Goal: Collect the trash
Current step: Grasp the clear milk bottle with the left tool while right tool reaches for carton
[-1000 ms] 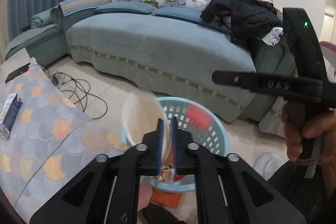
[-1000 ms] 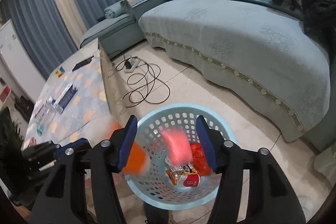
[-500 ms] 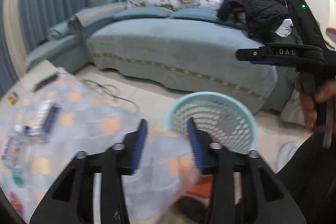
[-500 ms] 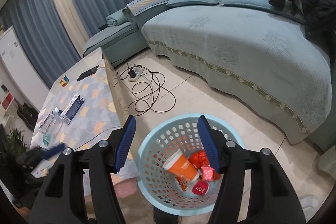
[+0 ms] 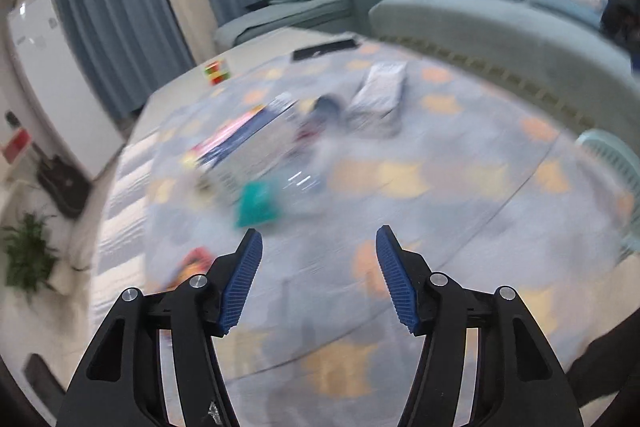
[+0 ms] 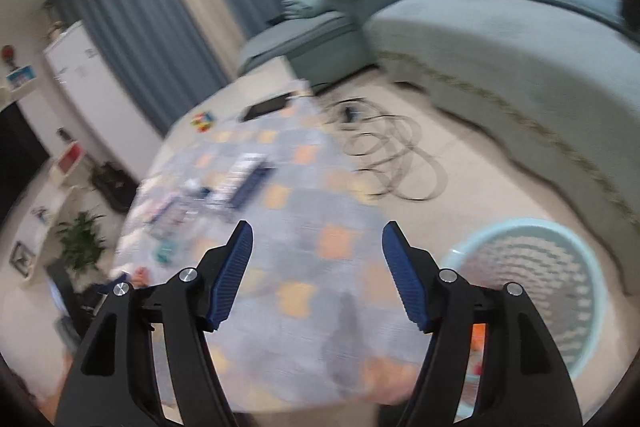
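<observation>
Both views are blurred by motion. My left gripper (image 5: 318, 255) is open and empty above the table with the patterned cloth (image 5: 440, 187). Ahead of it lie a teal wrapper (image 5: 258, 205), a clear plastic bottle (image 5: 296, 183), a blue and white box (image 5: 244, 135), a silver packet (image 5: 380, 91) and a red wrapper (image 5: 192, 263). My right gripper (image 6: 318, 255) is open and empty over the table's near edge. The light blue trash basket (image 6: 536, 291) stands on the floor to its right, and its rim shows in the left wrist view (image 5: 616, 163).
A blue sofa (image 6: 500, 39) runs along the right. Black cables (image 6: 384, 159) lie coiled on the floor beside the table. A phone (image 5: 326, 49) and a puzzle cube (image 5: 216, 71) sit at the table's far end. A potted plant (image 6: 82, 239) stands at the left.
My left gripper let go of the clear cup over the basket and opened. Both grippers swung left from the basket toward the table. An orange cup landed in the basket.
</observation>
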Available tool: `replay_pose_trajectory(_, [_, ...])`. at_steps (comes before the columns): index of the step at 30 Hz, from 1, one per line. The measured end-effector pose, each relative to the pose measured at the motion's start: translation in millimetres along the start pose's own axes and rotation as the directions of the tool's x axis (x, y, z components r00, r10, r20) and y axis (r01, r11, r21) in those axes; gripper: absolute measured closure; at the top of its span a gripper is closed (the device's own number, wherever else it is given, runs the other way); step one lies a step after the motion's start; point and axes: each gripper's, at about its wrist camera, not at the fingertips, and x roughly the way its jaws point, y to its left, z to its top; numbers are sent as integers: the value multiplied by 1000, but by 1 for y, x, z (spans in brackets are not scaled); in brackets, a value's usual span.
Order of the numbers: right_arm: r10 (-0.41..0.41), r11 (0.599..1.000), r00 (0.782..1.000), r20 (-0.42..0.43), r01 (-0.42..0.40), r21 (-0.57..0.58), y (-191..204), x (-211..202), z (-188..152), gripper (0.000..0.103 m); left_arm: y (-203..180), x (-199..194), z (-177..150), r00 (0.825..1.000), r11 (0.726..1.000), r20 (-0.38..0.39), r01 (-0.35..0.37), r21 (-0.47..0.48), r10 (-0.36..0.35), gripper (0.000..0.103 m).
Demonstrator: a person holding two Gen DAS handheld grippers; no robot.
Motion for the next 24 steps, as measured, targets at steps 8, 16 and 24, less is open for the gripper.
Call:
replay_pose_trajectory(8, [134,983,991,-15,-135,-124,121,78,48,36,45,4,-18,1000,999,-22,-18,-41,18,46])
replay_pose_trajectory(16, [70,991,997,-31,-73,-114,139,149,66,36,28,29,19,990,988,56,131,-85,-127,46])
replay_pose_trajectory(24, [-38,997,993,-108,44,62,91,194,64,36,38,100,65,959,944,-3,279,-175,-283,47])
